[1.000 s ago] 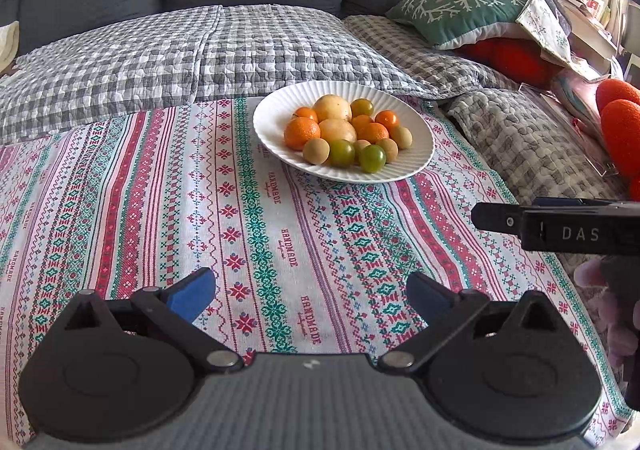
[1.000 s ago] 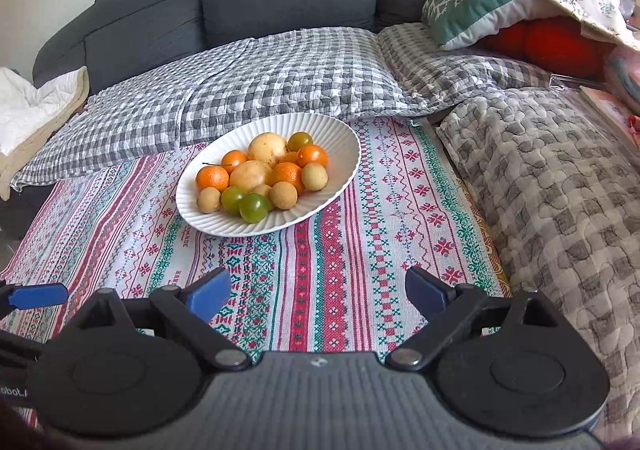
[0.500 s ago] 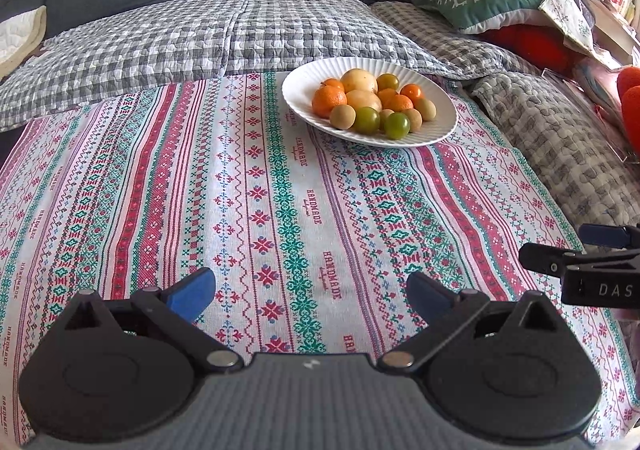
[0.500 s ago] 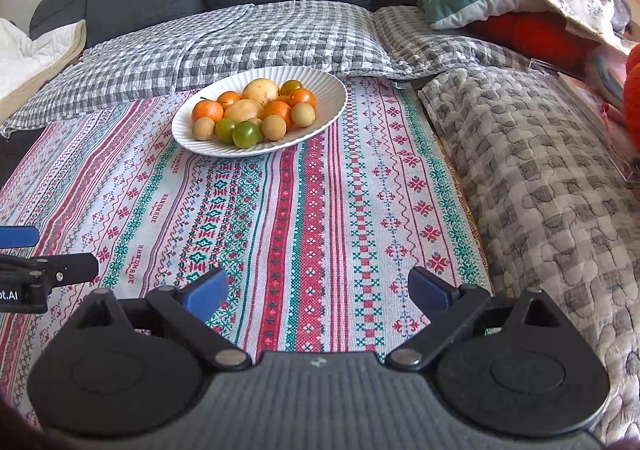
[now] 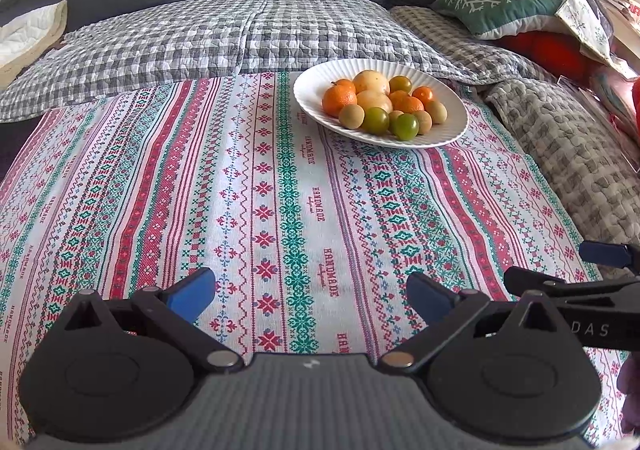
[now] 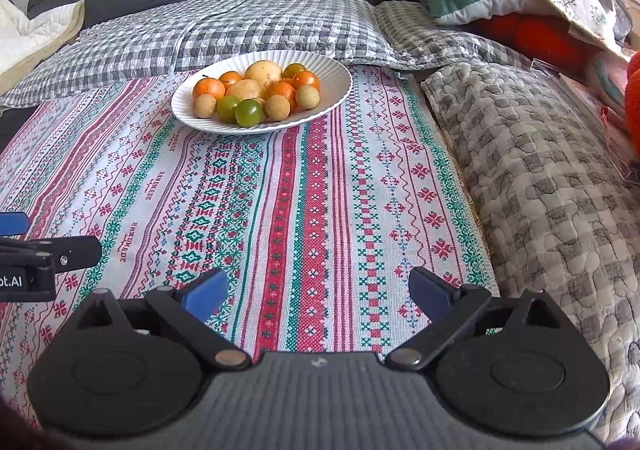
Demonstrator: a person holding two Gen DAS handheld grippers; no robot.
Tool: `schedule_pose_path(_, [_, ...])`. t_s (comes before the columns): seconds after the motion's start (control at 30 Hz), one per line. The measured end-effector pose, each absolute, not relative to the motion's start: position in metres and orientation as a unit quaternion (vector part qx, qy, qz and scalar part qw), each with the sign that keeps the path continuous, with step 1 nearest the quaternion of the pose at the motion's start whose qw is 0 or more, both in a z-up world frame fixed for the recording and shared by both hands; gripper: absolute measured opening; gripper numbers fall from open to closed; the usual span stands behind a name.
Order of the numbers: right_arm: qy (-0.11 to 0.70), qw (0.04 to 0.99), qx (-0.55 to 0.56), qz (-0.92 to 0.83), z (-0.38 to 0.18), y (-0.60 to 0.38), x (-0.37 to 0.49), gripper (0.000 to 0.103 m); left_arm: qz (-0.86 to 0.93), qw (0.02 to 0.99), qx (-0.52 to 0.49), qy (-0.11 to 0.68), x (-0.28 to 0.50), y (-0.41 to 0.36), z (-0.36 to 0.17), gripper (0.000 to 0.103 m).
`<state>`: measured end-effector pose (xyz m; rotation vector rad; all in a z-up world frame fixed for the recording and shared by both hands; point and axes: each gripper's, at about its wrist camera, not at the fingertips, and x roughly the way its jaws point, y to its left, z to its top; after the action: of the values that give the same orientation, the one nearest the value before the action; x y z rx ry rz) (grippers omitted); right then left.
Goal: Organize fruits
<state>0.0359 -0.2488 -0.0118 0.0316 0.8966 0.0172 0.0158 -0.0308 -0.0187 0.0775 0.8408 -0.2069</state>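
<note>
While both grippers hover low over the patterned cloth (image 5: 280,189), the left gripper (image 5: 310,294) and right gripper (image 6: 318,290) each stand wide apart, holding nothing. The fruits (image 6: 256,91) sit piled on the white plate (image 6: 336,89), well ahead of both.

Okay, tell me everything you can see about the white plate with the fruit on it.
The white plate is oval and shallow with a fluted, ribbed rim, looking like ceramic or stiff paper. It lies flat on the patterned tablecloth at its far end, near the grey checked blanket. It holds a small pile of fruit: oranges, two green ones, pale yellow ones and small tan round ones. Neither gripper touches it.
</note>
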Motion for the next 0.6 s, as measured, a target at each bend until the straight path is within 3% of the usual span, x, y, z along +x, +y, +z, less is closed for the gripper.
schedule_pose_path(0.6, [0.423,0.906,0.018,0.007,-0.0078,-0.2392,0.0396,0.098,-0.08,0.909,0.039,0.406,0.014,-0.0284,-0.0164,0.097])
